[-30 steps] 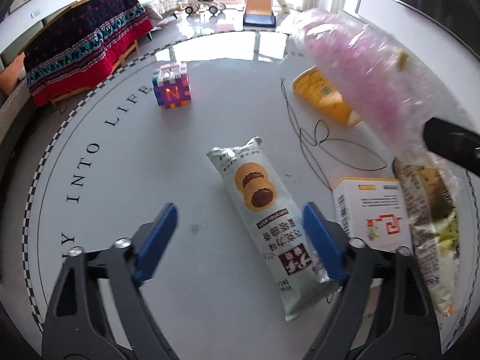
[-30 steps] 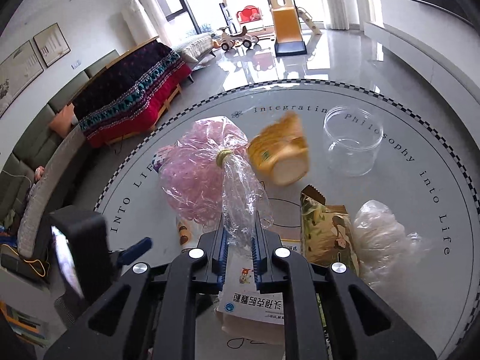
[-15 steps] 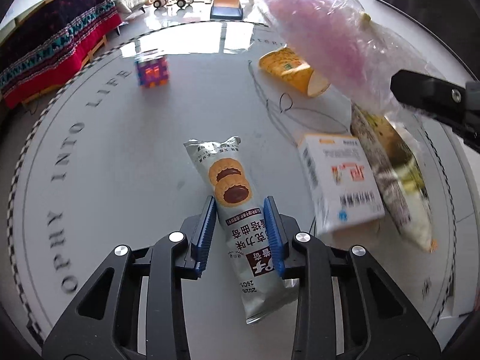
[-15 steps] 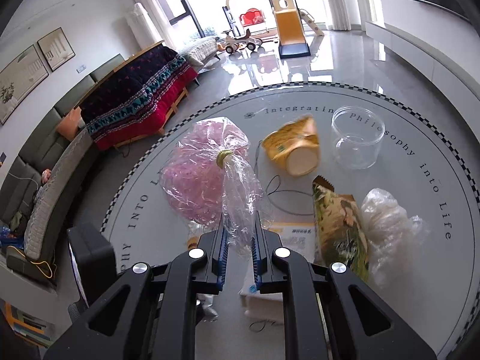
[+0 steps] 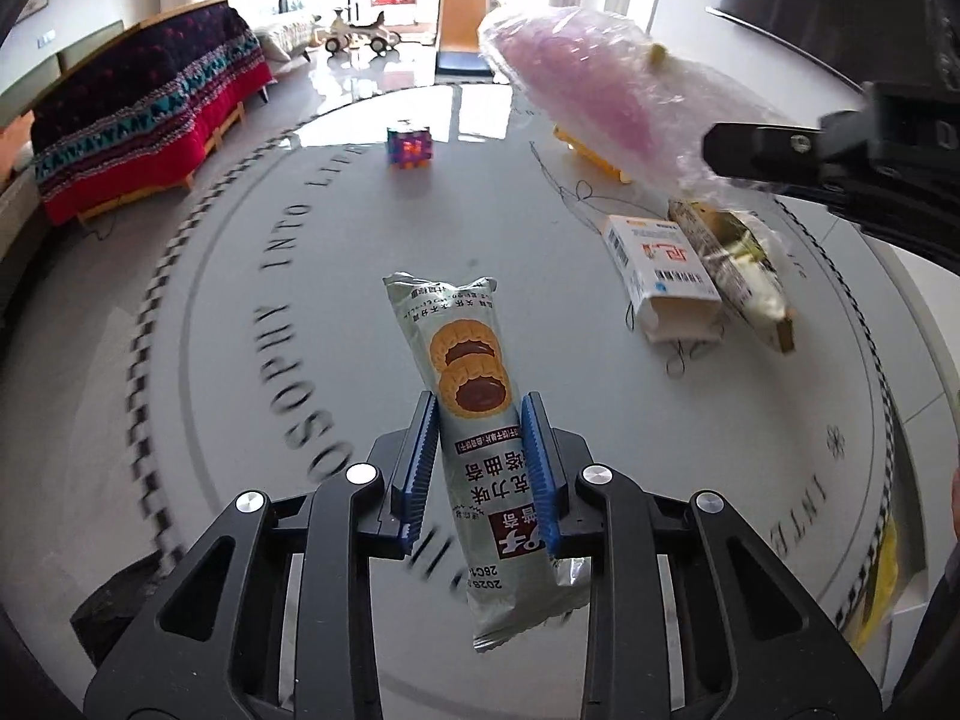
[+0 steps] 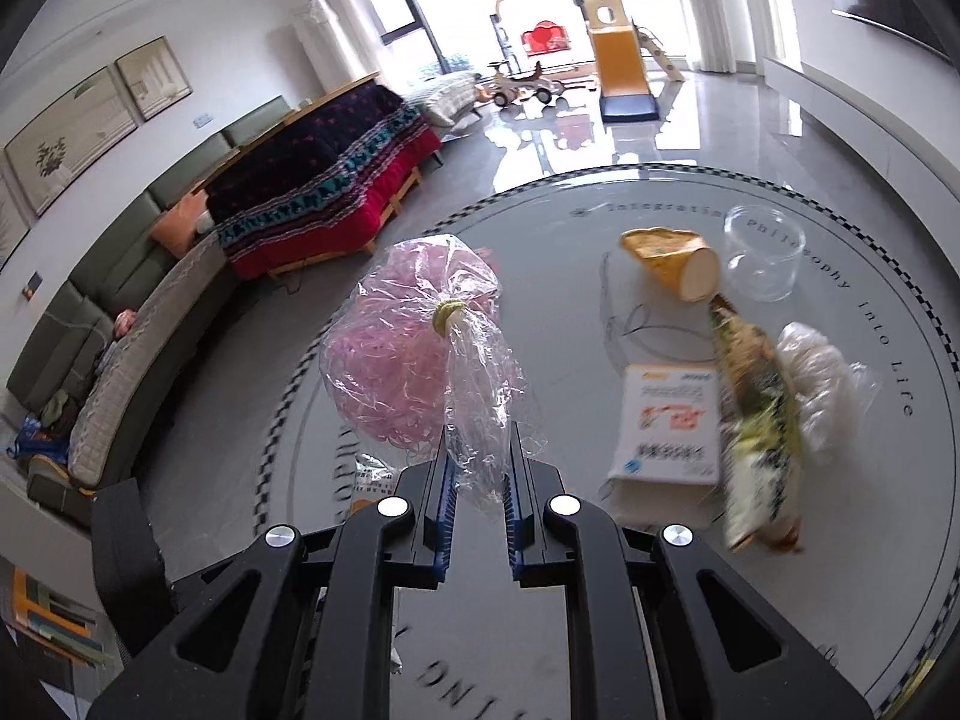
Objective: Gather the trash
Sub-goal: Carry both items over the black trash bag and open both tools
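Note:
My left gripper point(image 5: 480, 456) is shut on a grey-green biscuit packet point(image 5: 465, 372) and holds it lifted above the round grey table point(image 5: 240, 312). My right gripper point(image 6: 478, 468) is shut on the neck of a clear plastic bag of pink shreds point(image 6: 396, 372), held in the air; the bag also shows in the left wrist view point(image 5: 588, 96). On the table lie a white carton point(image 6: 669, 420), a green-yellow snack wrapper point(image 6: 756, 414), a crumpled clear bag point(image 6: 822, 378) and a yellow paper cup point(image 6: 672, 261) on its side.
A clear plastic cup point(image 6: 762, 252) stands at the far side. A small colourful cube point(image 5: 410, 147) sits far across the table. Beyond the table are a sofa point(image 6: 120, 324) and a bench with a red and dark blanket point(image 6: 324, 192).
My left gripper closed on the biscuit packet and lifted it off the table. My right gripper kept hold of the pink bag and moved back and left.

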Demonstrator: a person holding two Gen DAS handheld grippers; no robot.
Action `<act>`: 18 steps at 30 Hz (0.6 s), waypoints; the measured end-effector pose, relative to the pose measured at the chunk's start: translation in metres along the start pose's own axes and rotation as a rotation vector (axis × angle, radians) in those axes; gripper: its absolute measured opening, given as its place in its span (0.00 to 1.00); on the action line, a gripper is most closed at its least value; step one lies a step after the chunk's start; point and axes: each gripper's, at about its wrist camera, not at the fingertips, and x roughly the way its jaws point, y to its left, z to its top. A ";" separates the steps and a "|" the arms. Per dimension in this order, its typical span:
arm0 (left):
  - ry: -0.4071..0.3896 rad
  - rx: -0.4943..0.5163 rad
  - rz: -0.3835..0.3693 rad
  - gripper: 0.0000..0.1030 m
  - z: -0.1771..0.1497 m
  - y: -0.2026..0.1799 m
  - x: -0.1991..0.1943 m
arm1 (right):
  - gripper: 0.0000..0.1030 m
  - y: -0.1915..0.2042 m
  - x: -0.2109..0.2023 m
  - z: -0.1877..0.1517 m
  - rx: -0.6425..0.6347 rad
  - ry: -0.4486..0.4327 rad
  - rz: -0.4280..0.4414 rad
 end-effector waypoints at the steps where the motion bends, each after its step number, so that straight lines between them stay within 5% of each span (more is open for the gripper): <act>1: -0.005 -0.005 0.003 0.28 -0.005 0.007 -0.006 | 0.15 0.006 -0.002 -0.003 -0.008 0.001 0.006; 18: -0.098 -0.213 0.225 0.28 -0.136 0.121 -0.133 | 0.15 0.183 -0.023 -0.094 -0.294 0.058 0.180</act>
